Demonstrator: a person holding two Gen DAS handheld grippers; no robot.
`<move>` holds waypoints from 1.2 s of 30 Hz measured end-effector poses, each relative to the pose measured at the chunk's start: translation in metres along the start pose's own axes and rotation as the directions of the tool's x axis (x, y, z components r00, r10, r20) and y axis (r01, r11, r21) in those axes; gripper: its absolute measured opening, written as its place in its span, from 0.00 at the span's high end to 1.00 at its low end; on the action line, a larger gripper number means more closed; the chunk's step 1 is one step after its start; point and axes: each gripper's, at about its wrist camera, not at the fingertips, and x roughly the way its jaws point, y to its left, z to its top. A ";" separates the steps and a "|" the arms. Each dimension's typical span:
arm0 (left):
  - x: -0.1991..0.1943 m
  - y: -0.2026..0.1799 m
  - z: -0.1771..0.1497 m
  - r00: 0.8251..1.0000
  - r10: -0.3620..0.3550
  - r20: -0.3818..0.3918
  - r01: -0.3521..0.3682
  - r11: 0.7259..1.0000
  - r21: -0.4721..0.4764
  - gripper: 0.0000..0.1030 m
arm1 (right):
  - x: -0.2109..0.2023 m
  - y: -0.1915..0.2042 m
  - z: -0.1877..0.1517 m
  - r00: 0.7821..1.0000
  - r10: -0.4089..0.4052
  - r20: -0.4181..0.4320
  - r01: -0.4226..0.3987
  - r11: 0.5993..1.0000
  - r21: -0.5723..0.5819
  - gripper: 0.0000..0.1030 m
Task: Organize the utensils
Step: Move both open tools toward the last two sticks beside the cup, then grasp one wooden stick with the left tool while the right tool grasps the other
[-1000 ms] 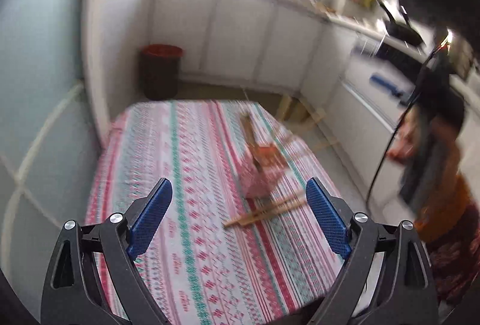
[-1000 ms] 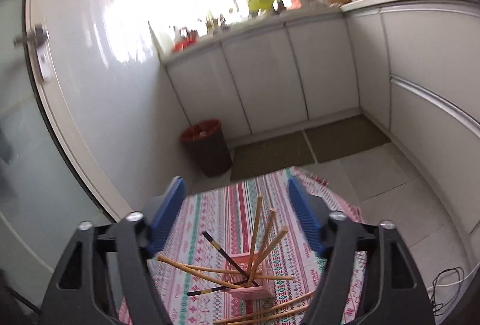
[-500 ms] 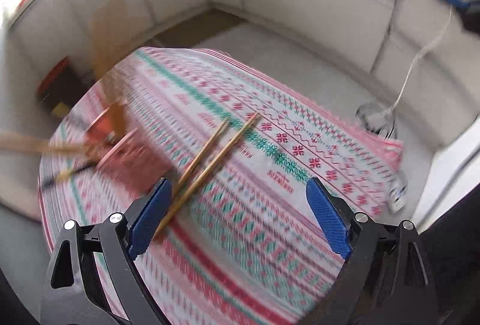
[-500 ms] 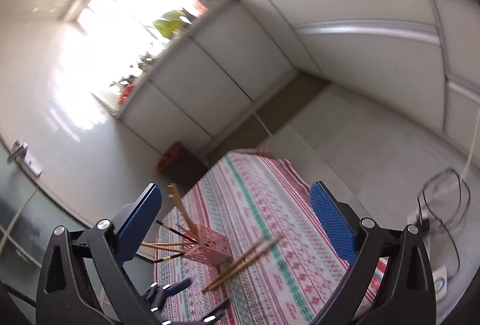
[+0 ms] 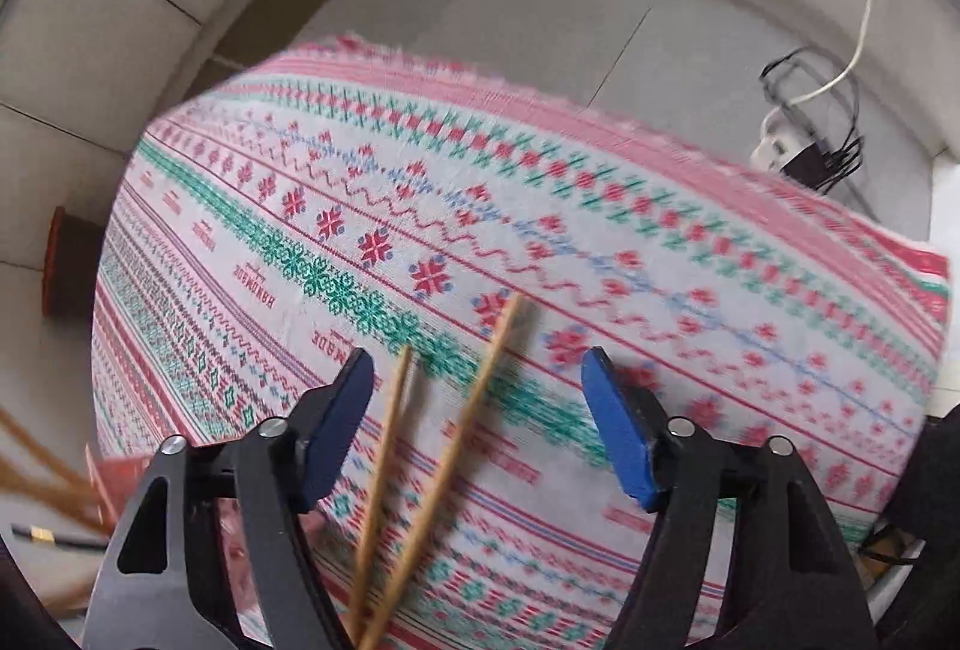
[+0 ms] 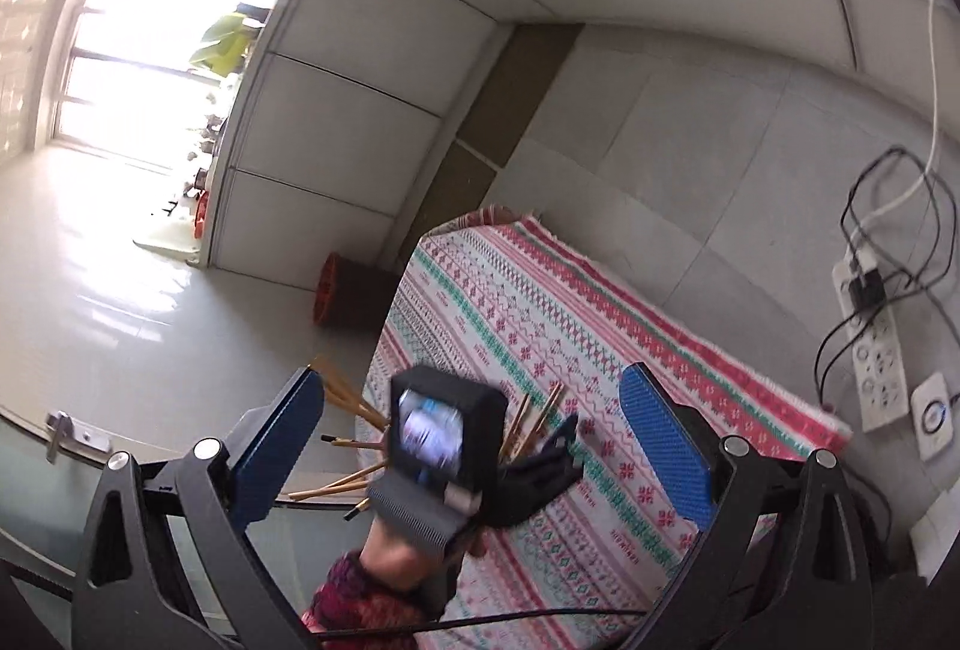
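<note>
Two wooden chopsticks (image 5: 441, 461) lie side by side on the patterned tablecloth (image 5: 600, 206). My left gripper (image 5: 477, 410) is open and hangs just above them, with both sticks between its blue pads (image 5: 612, 422). At the left edge a pink holder (image 5: 117, 476) with several chopsticks shows blurred. My right gripper (image 6: 471, 437) is open and empty, high above the table. In its view the left gripper (image 6: 561, 446) sits over the two chopsticks (image 6: 537, 419), and several chopsticks (image 6: 342, 398) stick out of the hidden holder.
The table's far edge (image 5: 540, 92) drops to a grey tiled floor. A power strip with cables (image 6: 873, 344) lies on the floor at right. A red bin (image 6: 345, 299) stands by the white cabinets (image 6: 336, 134). A glass door with a handle (image 6: 66, 431) is at left.
My left gripper has swung down and closed in over the two loose chopsticks, which now lie between its jaws. My right gripper has tilted and risen, now looking down on the left gripper.
</note>
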 end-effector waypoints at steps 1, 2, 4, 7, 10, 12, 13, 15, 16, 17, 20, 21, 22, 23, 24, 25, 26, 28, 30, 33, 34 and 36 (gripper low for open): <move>0.002 0.006 0.003 0.999 -0.042 -0.017 0.042 0.999 -0.016 0.34 | 0.001 -0.004 0.002 1.000 0.003 -0.007 -0.003 1.000 0.012 0.07; 0.004 0.012 0.005 0.996 -0.078 -0.039 0.077 0.996 -0.035 0.34 | 0.002 -0.007 0.003 1.000 0.000 -0.013 0.000 1.000 0.025 0.07; 0.007 0.024 0.005 0.983 -0.165 -0.074 0.158 0.983 -0.097 0.43 | 0.004 -0.011 0.004 1.000 -0.019 -0.015 0.020 0.999 0.032 0.07; 0.002 0.023 -0.002 0.977 -0.204 -0.057 0.194 0.971 -0.139 0.56 | 0.008 -0.014 0.005 0.999 -0.045 -0.024 0.046 0.998 0.037 0.07; -0.008 0.011 -0.021 0.979 -0.204 -0.023 0.197 0.964 -0.177 0.77 | 0.019 -0.024 0.007 0.996 -0.074 -0.054 0.078 0.995 0.059 0.07; -0.015 -0.005 -0.041 0.989 -0.149 0.011 0.149 0.974 -0.171 0.88 | 0.031 -0.033 0.007 0.990 -0.119 -0.075 0.125 0.989 0.081 0.07; -0.019 -0.014 -0.054 0.992 -0.120 0.035 0.124 0.978 -0.168 0.92 | 0.038 -0.037 0.006 0.986 -0.142 -0.086 0.149 0.985 0.089 0.07; -0.030 -0.018 -0.087 0.989 -0.113 0.092 0.133 0.961 -0.241 0.96 | 0.055 -0.041 0.002 0.975 -0.188 -0.115 0.199 0.976 0.090 0.07; -0.038 -0.016 -0.098 0.982 -0.131 0.138 0.164 0.949 -0.268 0.95 | 0.064 -0.043 -0.002 0.971 -0.202 -0.131 0.214 0.973 0.089 0.07; -0.046 -0.012 -0.111 0.974 -0.135 0.183 0.186 0.936 -0.300 0.95 | 0.072 -0.045 -0.006 0.967 -0.208 -0.147 0.222 0.971 0.088 0.07; -0.064 0.011 -0.152 0.962 -0.126 0.242 0.219 0.884 -0.412 0.96 | 0.098 -0.042 -0.025 0.952 -0.218 -0.217 0.235 0.970 0.056 0.07; -0.065 0.017 -0.162 0.963 -0.114 0.243 0.214 0.875 -0.434 0.96 | 0.106 -0.039 -0.033 0.945 -0.228 -0.235 0.242 0.970 0.031 0.07; -0.064 0.025 -0.171 0.965 -0.105 0.241 0.207 0.868 -0.452 0.96 | 0.112 -0.037 -0.039 0.939 -0.240 -0.245 0.250 0.968 0.010 0.07; -0.063 0.032 -0.180 0.966 -0.100 0.239 0.206 0.856 -0.474 0.96 | 0.117 -0.035 -0.045 0.934 -0.252 -0.253 0.257 0.966 -0.014 0.07; -0.058 0.040 -0.192 0.967 -0.091 0.238 0.204 0.836 -0.509 0.96 | 0.124 -0.032 -0.053 0.927 -0.261 -0.269 0.259 0.965 -0.044 0.07; -0.057 0.047 -0.194 0.966 -0.097 0.239 0.214 0.818 -0.533 0.96 | 0.129 -0.029 -0.061 0.920 -0.264 -0.289 0.256 0.965 -0.065 0.07; -0.054 0.053 -0.203 0.962 -0.116 0.248 0.241 0.791 -0.563 0.96 | 0.134 -0.028 -0.067 0.915 -0.265 -0.303 0.253 0.964 -0.079 0.07; -0.057 0.057 -0.213 0.961 -0.107 0.254 0.241 0.773 -0.587 0.96 | 0.141 -0.026 -0.079 0.899 -0.285 -0.332 0.261 0.958 -0.116 0.07; -0.074 0.061 -0.223 0.954 -0.095 0.285 0.251 0.772 -0.584 0.96 | 0.142 -0.025 -0.091 0.870 -0.339 -0.359 0.298 0.940 -0.167 0.07; -0.107 0.072 -0.228 0.930 -0.068 0.361 0.280 0.767 -0.577 0.96 | 0.139 -0.036 -0.102 0.840 -0.426 -0.337 0.382 0.904 -0.193 0.08; -0.125 0.074 -0.232 0.916 -0.049 0.398 0.291 0.764 -0.576 0.96 | 0.143 -0.042 -0.107 0.827 -0.430 -0.361 0.393 0.903 -0.174 0.08; -0.150 0.076 -0.235 0.892 -0.014 0.452 0.301 0.763 -0.572 0.96 | 0.153 -0.046 -0.115 0.813 -0.427 -0.396 0.399 0.904 -0.157 0.11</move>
